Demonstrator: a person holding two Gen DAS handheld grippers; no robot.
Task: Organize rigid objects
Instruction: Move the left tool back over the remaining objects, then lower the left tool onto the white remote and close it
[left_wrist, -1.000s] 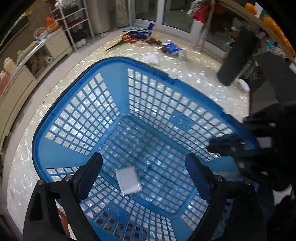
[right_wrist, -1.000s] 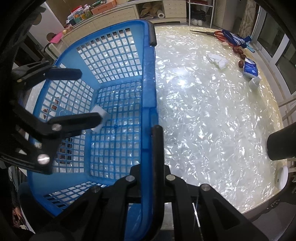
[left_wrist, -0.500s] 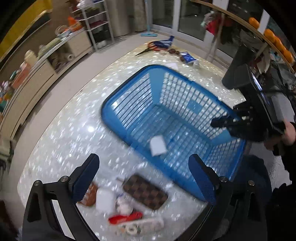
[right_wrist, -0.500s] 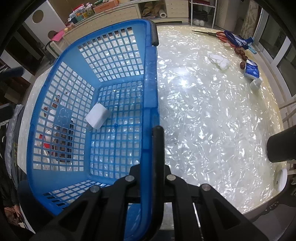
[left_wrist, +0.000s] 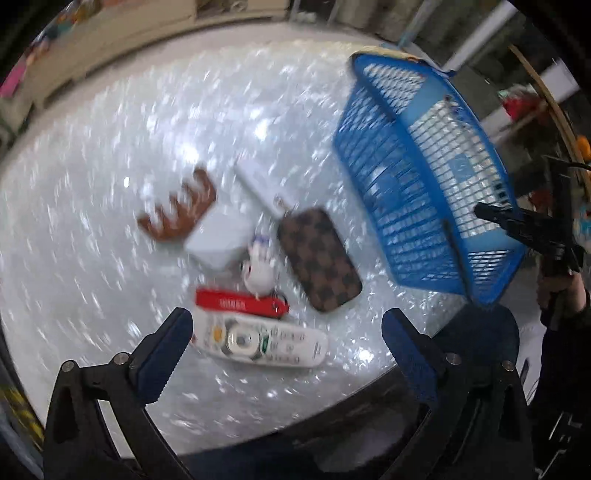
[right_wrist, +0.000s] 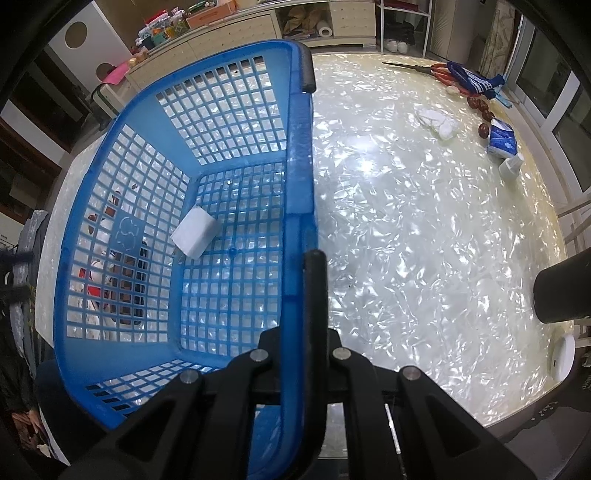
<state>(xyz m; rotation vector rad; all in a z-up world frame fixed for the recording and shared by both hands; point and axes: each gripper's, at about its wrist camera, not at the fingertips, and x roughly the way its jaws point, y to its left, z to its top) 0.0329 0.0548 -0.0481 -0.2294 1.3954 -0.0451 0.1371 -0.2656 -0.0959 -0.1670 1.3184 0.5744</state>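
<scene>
My left gripper (left_wrist: 286, 332) is open and empty, above a white remote control (left_wrist: 260, 340) on the pearly table. Past it lie a red tag (left_wrist: 240, 304), a small white figure (left_wrist: 258, 271), a brown checkered case (left_wrist: 318, 264), a white box (left_wrist: 218, 240), a brown antler-shaped piece (left_wrist: 177, 212) and a white flat bar (left_wrist: 264, 188). My right gripper (right_wrist: 306, 266) is shut on the near rim of the blue basket (right_wrist: 295, 147), also in the left wrist view (left_wrist: 424, 177). A white block (right_wrist: 194, 236) lies inside the basket.
At the far right of the table lie scissors (right_wrist: 424, 68), a blue cloth (right_wrist: 474, 81), a white wad (right_wrist: 437, 122), brown beads (right_wrist: 482, 118) and a blue packet (right_wrist: 502, 138). A dark cylinder (right_wrist: 561, 288) stands at the right edge. Cabinets line the wall behind.
My left gripper has pulled out of the basket and swung left and down over the pile of objects by the remote. The white block stays in the basket. My right gripper has kept its hold.
</scene>
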